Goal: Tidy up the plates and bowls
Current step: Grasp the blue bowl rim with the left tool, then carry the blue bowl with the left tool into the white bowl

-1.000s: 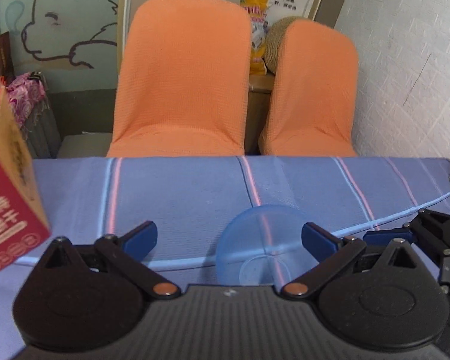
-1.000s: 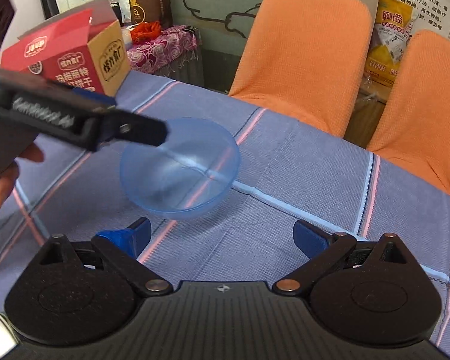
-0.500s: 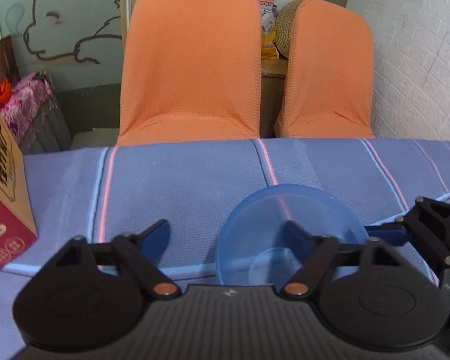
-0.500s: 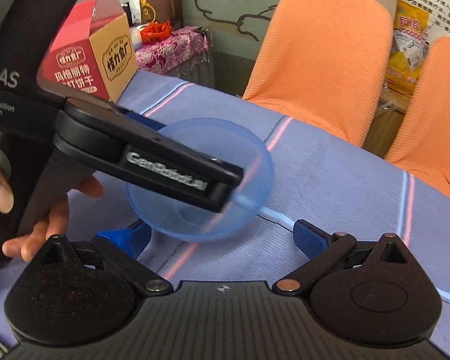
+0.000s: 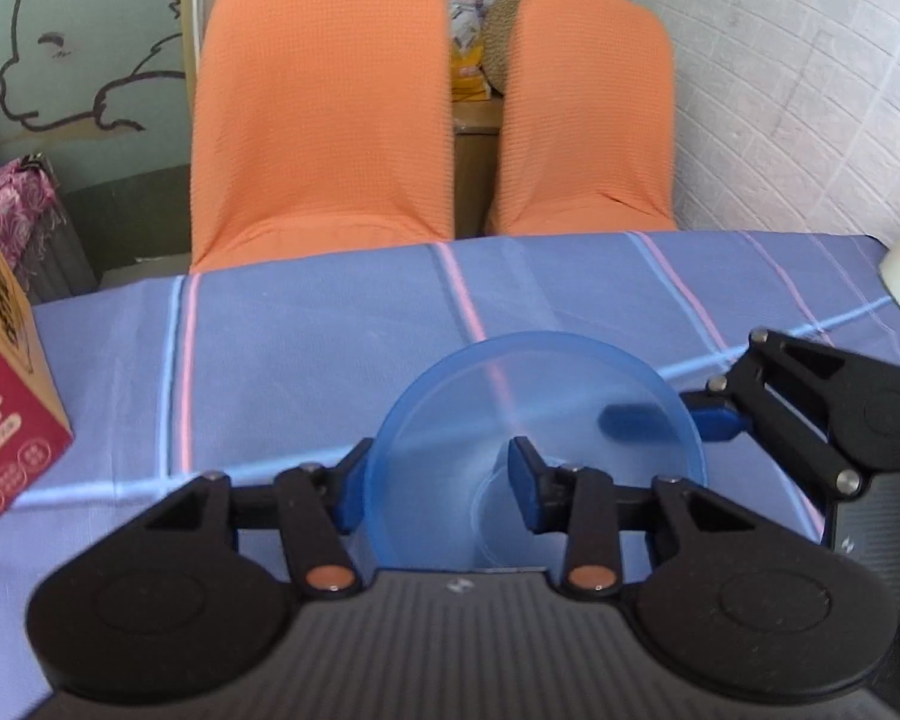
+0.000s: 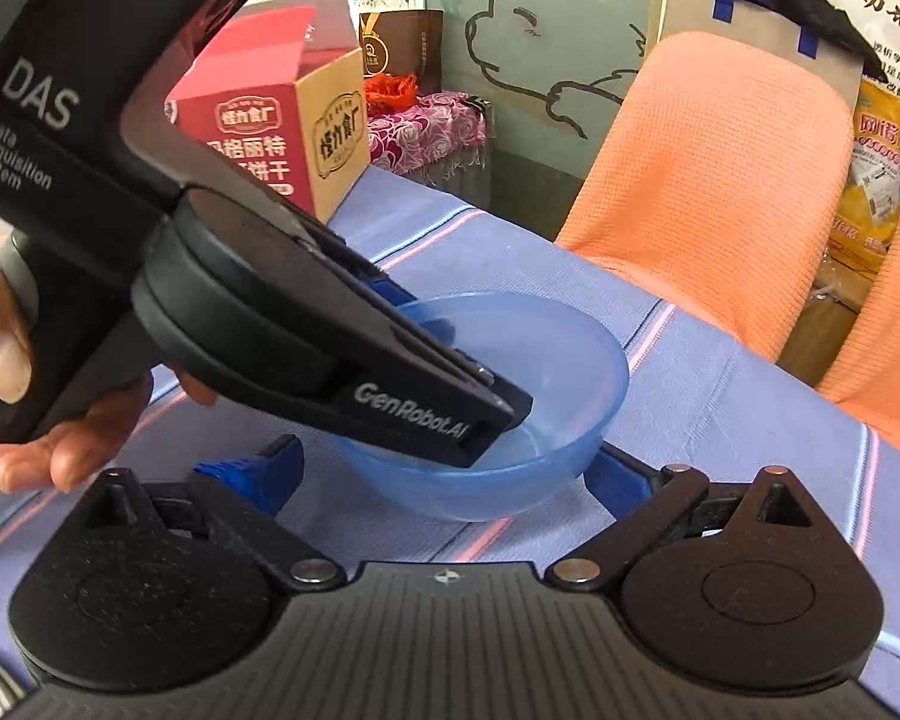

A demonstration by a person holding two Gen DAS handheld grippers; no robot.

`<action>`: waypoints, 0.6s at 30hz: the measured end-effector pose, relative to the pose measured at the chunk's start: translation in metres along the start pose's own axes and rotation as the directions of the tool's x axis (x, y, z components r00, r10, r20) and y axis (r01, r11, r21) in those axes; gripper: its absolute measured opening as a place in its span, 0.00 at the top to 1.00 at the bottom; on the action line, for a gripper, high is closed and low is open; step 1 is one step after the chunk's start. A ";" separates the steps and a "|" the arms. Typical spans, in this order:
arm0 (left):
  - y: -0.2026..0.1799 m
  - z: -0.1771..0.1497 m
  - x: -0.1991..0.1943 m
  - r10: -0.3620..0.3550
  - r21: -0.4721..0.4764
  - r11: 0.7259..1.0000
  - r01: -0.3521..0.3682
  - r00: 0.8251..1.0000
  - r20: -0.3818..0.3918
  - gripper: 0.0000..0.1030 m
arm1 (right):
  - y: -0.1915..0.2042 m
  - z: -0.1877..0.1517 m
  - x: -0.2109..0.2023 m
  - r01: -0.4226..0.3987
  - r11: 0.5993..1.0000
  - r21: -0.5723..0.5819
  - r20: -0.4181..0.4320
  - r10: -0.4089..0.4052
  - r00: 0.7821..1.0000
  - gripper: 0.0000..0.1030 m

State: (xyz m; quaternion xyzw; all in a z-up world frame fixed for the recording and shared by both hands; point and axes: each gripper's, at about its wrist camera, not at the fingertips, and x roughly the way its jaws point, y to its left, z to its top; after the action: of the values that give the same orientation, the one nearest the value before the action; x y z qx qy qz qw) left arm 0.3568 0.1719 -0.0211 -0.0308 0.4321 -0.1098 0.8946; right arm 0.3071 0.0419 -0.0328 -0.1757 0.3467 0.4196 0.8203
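so, starting at the far left of the left wrist view, the red and tan carton stands on the blue striped tablecloth, well left of everything else on the cloth. move right and you reach your left gripper: its jaws have just been closing, and they now sit narrow on the near-left wall of the translucent blue bowl, one blue pad outside the rim and the other inside the bowl. the pads look to be pressing the wall, so you have hold of the bowl there. the bowl itself rests upright on the cloth near the middle of the table, closer to you than to the far edge.

seen from the right wrist view, your left hand wraps the handle of that left gripper, which reaches down from the upper left into the bowl.

further right in the left wrist view, your right gripper comes in from the right edge. its jaws have just been narrowing a little, yet they stand wide apart, one blue finger showing through the bowl's right wall and the other just outside it. whether either finger touches the wall you cannot tell from here. in its own view the right gripper straddles the near side of the bowl with a blue pad to each side, gripping nothing.

beyond the table's far edge stand two orange-covered chairs, side by side.
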 end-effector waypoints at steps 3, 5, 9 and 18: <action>-0.024 -0.009 -0.017 -0.020 0.012 1.000 0.020 1.000 0.008 0.63 | 0.009 -0.006 -0.025 0.039 0.999 -0.029 0.019 -0.038 0.999 0.15; -0.043 -0.015 -0.032 -0.055 0.036 0.998 0.054 0.998 0.035 0.62 | 0.017 -0.010 -0.050 0.052 0.998 -0.046 0.048 -0.050 0.998 0.15; -0.075 -0.024 -0.047 -0.064 0.082 0.995 0.060 0.997 0.037 0.62 | 0.031 -0.024 -0.094 0.120 0.991 -0.057 0.070 -0.116 0.991 0.14; -0.070 -0.020 -0.010 0.042 0.019 0.999 -0.042 0.999 0.004 0.61 | -0.002 -0.031 -0.072 0.124 0.991 0.058 -0.056 -0.121 0.991 0.14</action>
State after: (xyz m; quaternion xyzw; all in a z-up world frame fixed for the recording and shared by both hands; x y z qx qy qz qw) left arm 0.3231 0.1067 -0.0158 -0.0134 0.4300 -0.0950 0.8977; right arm 0.2668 -0.0181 -0.0028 -0.1822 0.3694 0.3528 0.8401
